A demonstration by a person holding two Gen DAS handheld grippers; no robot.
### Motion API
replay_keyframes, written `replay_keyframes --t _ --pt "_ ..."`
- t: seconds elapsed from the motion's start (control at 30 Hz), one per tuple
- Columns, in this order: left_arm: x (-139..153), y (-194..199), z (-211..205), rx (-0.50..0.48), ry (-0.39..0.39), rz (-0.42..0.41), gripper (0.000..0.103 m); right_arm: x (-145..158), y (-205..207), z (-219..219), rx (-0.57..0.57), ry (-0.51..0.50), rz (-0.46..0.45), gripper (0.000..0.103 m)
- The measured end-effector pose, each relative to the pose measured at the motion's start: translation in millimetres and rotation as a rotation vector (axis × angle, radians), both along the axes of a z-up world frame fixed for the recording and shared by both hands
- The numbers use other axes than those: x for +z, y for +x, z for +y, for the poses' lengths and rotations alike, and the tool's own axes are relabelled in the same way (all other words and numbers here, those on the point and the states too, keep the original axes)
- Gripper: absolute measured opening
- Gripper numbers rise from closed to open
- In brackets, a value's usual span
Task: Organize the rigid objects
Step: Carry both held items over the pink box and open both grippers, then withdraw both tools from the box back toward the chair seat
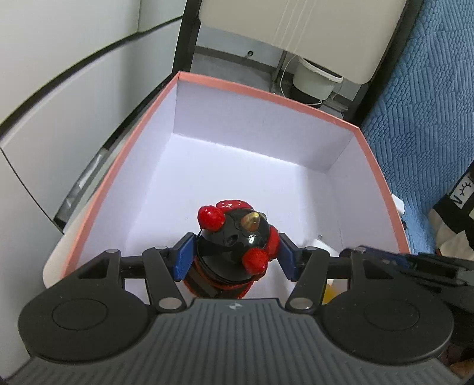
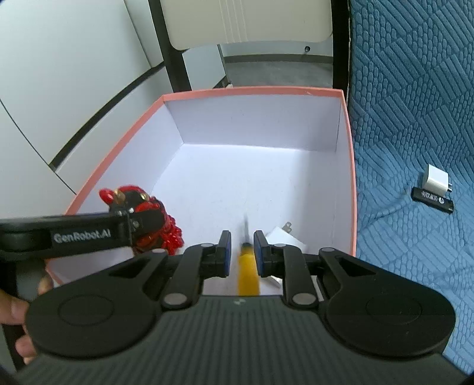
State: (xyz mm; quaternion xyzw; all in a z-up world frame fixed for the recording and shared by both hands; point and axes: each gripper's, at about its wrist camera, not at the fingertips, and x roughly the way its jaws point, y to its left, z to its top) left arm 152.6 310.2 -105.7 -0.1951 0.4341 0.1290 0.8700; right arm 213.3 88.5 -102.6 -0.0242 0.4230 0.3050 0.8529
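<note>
My left gripper [image 1: 234,256] is shut on a black and red toy figure [image 1: 234,237] with a gold horn and holds it over the near left part of the pink-rimmed white box [image 1: 260,94]. The figure also shows in the right wrist view [image 2: 142,216]. My right gripper [image 2: 242,251] is over the box [image 2: 251,90], its jaws a little apart around a blurred yellow-handled screwdriver [image 2: 248,266]; no pad clearly touches it. A white charger [image 2: 284,237] lies on the box floor by the right fingers.
The box stands on a blue quilted cover [image 2: 414,118]. On the cover to the right lie a white plug adapter [image 2: 435,180] and a black stick-shaped device [image 2: 432,200]. Grey cabinet panels [image 1: 59,118] are to the left, a chair [image 2: 237,23] behind the box.
</note>
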Motion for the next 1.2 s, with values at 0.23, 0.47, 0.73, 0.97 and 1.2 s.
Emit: replay_keyframes --t 0.23,0.47,0.73,0.97,1.2 --pt "16.5 -2.7 -5.0 0.013 0.022 -0.034 0.065 19.4 0.0 -11.1 -0.007 0.045 -0.03 0.021" --pt "50.6 -18.9 -28.9 0.004 0.039 -0.115 0.065 56.5 -13.0 -34.7 -0.014 0.095 -0.115 0.021" --pt "88.7 -28.9 -71.6 -0.044 0.047 -0.197 0.065 86.9 -30.0 -77.8 -0.061 0.133 -0.192 0.021" --pt "109.3 -35.0 -113.9 -0.098 0.038 -0.246 0.065 97.4 -42.7 -119.0 -0.11 0.149 -0.228 0.022" --pt "111.7 -38.3 -156.2 -0.148 0.026 -0.271 0.065 96.4 -52.3 -160.9 -0.152 0.149 -0.235 0.022"
